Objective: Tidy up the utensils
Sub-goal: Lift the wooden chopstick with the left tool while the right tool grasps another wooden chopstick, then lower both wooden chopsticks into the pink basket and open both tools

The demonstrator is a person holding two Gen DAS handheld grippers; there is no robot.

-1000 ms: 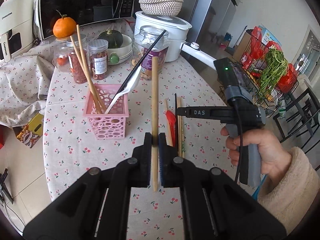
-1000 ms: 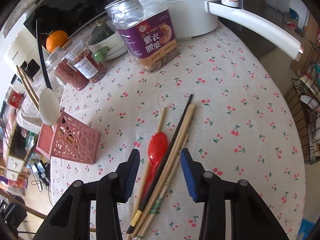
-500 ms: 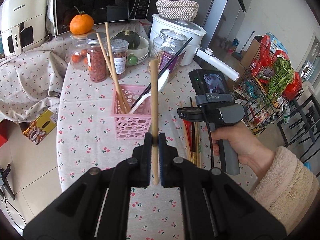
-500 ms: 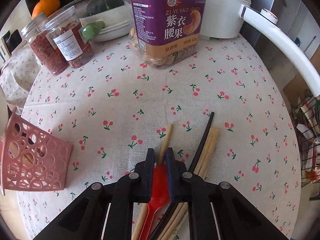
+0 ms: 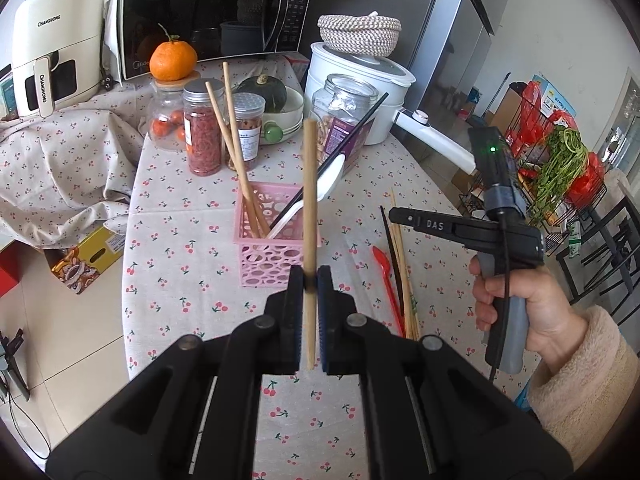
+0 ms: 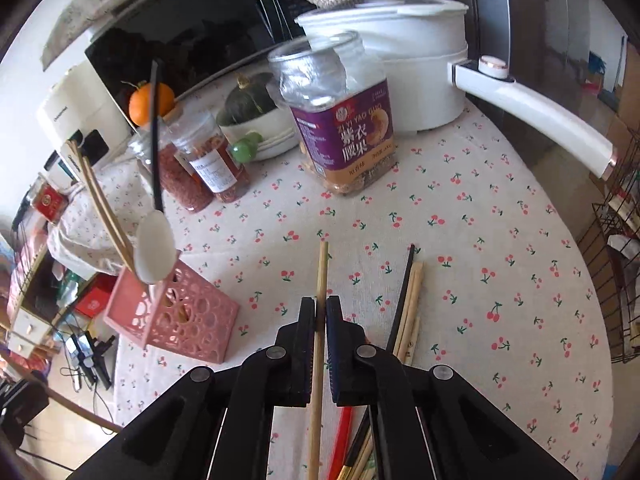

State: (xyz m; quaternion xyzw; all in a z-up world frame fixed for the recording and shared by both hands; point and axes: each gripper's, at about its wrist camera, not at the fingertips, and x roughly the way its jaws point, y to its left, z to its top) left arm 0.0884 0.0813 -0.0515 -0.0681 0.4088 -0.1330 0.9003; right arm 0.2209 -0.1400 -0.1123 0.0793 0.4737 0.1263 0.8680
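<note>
On the left of the cherry-printed tablecloth (image 5: pixel 192 264), the pink perforated basket (image 5: pixel 272 256) is seen to hold two bamboo chopsticks (image 5: pixel 236 160), a black one and a white plastic spoon (image 5: pixel 320 188), all leaning on its rim. In front of it, a plain wooden chopstick (image 5: pixel 309 216) is held upright in the narrow jaws of the left gripper (image 5: pixel 310 280), as it was a second ago, though the basket is now viewed closer and more centrally. Further right, the change is greater: the right gripper (image 6: pixel 320 312), whose jaws stood wide over the loose pile, has been closed on a second wooden chopstick (image 6: pixel 322 280) and lifted. One more utensil is thus judged ready for the basket. Left lying on the cloth are a glossy red spoon (image 5: pixel 384 268), a black chopstick (image 6: pixel 404 288) and pale bamboo chopsticks (image 6: pixel 414 292), smooth and slender.
</note>
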